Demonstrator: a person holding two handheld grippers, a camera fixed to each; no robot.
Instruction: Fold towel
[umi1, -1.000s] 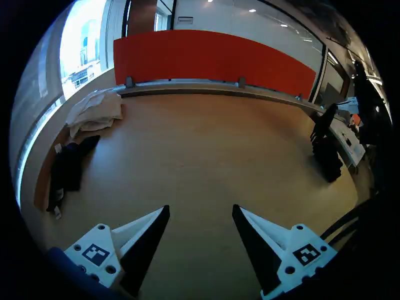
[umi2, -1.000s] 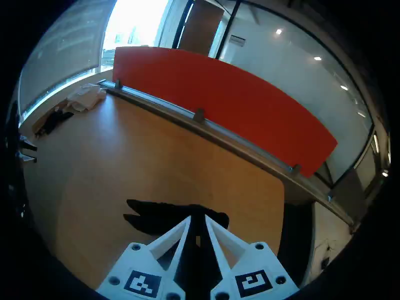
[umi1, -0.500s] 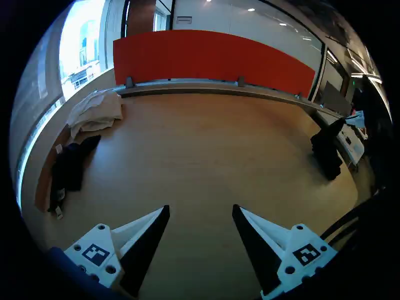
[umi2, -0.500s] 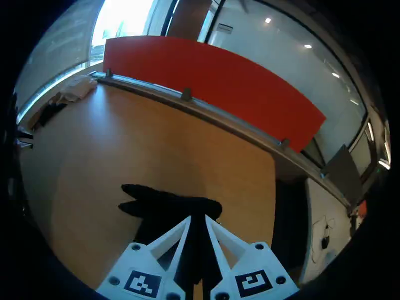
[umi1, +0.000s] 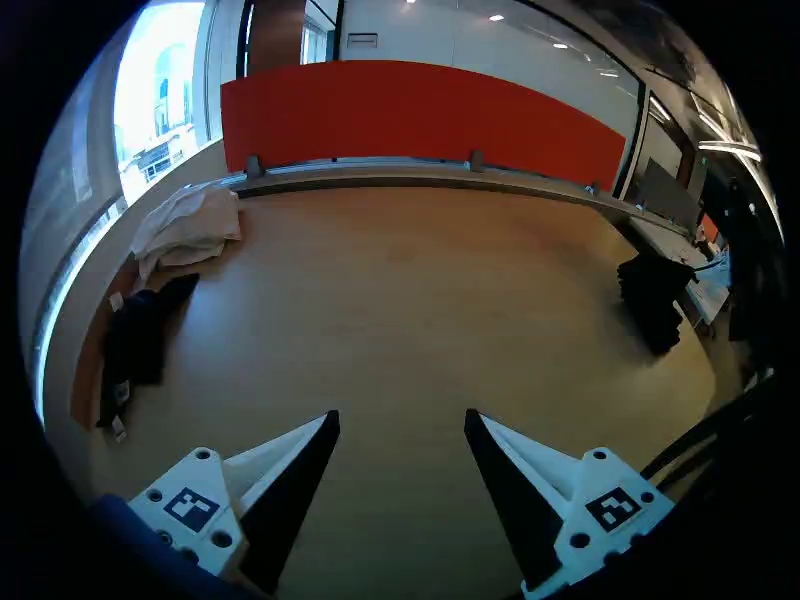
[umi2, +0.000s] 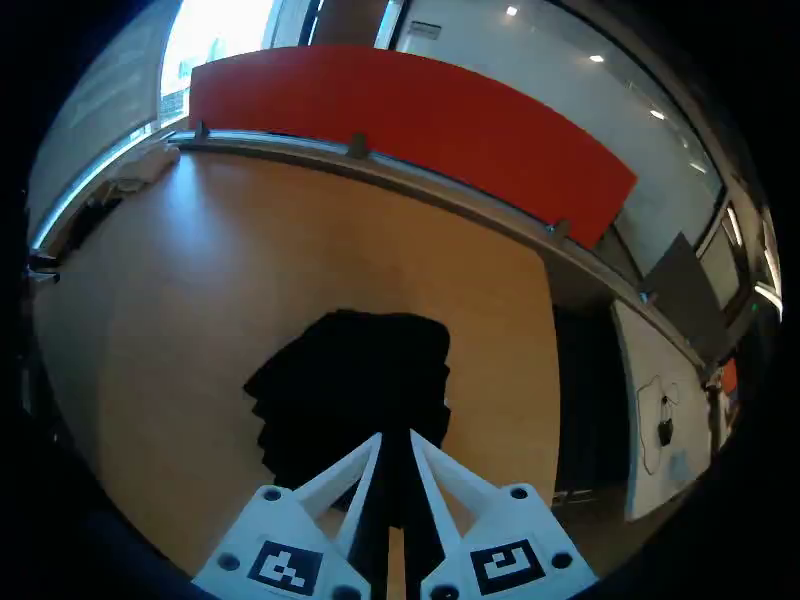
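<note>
Loads of bare table (umi1: 400, 280) ahead of the left gripper (umi1: 400, 430), fingers wide apart over plain wood, so the whole middle is free to pass. Stuff to dodge hugs the edges: a white cloth heap (umi1: 190, 225) in the far left corner, a dark cloth (umi1: 140, 330) just nearer along the left edge, the black towel (umi1: 652, 300) at the right edge, and the red divider (umi1: 420, 110) walling off the far side. The right gripper (umi2: 395, 445) has that towel pinched at its tips, with open wood beyond it.

Black towel (umi2: 350, 400) broader and nearer than before
</note>
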